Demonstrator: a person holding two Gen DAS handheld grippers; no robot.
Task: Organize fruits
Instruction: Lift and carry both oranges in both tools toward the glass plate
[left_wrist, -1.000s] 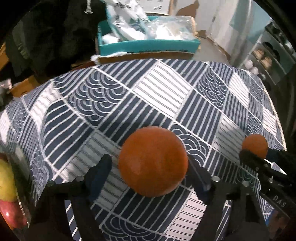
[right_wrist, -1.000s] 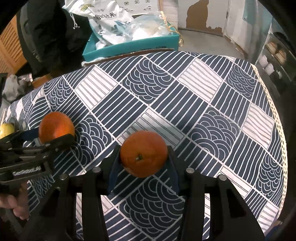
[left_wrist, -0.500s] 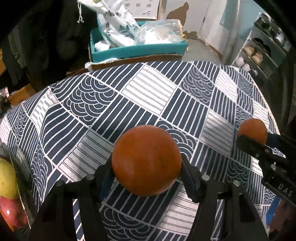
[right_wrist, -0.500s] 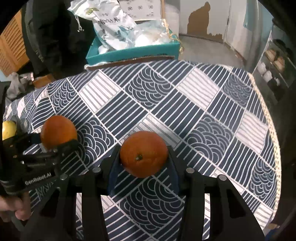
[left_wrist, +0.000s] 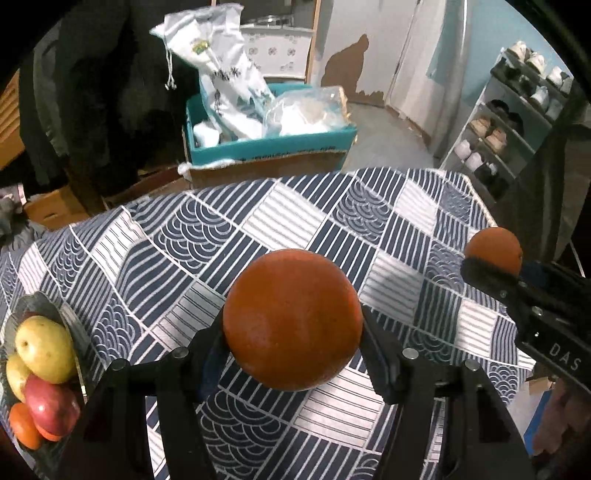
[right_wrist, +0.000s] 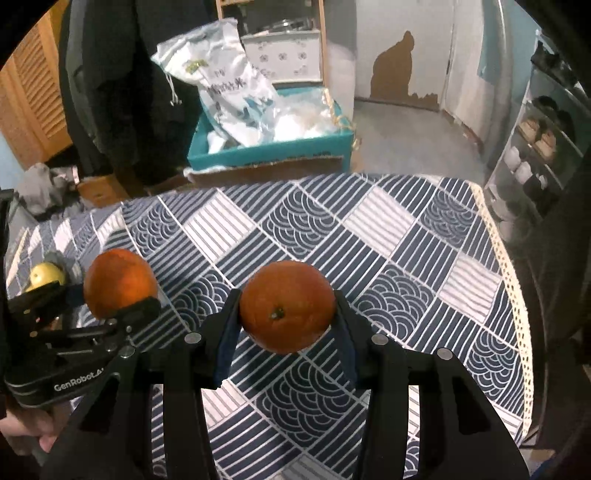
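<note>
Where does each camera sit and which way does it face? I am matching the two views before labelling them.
Left wrist: on the left tool, looking forward over its orange across the patterned tablecloth; fruit bowl at left, right tool at right.
Right wrist: on the right tool, facing the same way over its own orange; left tool and some fingers at lower left.
Shared: both oranges, the tablecloth, the teal box, the shoe rack.
</note>
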